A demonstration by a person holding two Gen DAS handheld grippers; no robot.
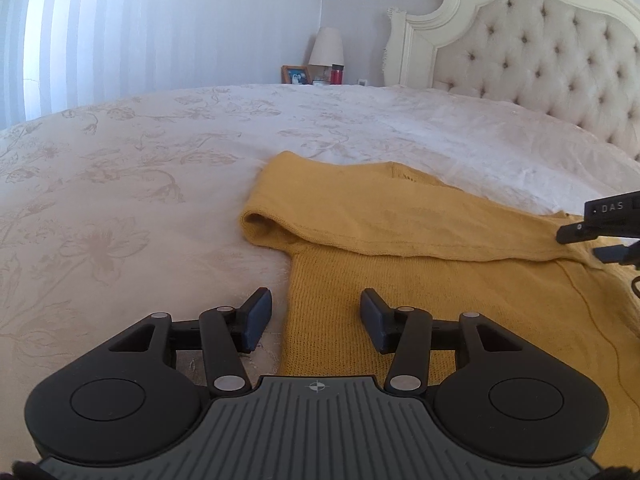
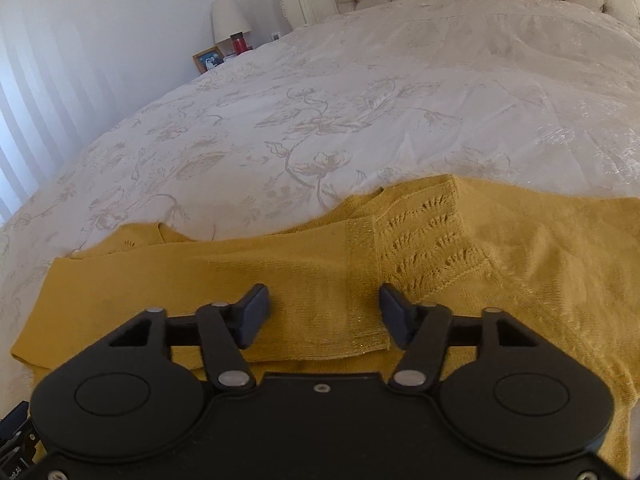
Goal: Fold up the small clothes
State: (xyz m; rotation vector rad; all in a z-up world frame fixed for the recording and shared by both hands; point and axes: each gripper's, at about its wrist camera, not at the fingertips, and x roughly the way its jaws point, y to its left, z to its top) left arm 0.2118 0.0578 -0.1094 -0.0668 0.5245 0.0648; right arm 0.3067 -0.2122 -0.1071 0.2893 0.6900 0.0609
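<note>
A mustard-yellow knitted sweater (image 1: 420,288) lies flat on the white bedspread (image 1: 140,152). One sleeve (image 1: 380,216) is folded across its body. My left gripper (image 1: 316,320) hovers open over the sweater's left edge; one finger is above the bedspread, the other above the knit. In the right wrist view the sweater (image 2: 520,260) fills the lower half. Its sleeve (image 2: 180,280) lies across it and ends in a ribbed cuff (image 2: 362,280) beside a lace-patterned patch. My right gripper (image 2: 324,312) stands open just above that cuff, its pads apart on either side and not pinching fabric.
A black part of the right-hand tool (image 1: 600,224) pokes in at the right edge of the left view. A tufted headboard (image 1: 520,64) stands at the bed's far end. A lamp (image 1: 326,46), a red cup (image 1: 337,74) and a photo frame (image 1: 295,74) sit beyond the bed.
</note>
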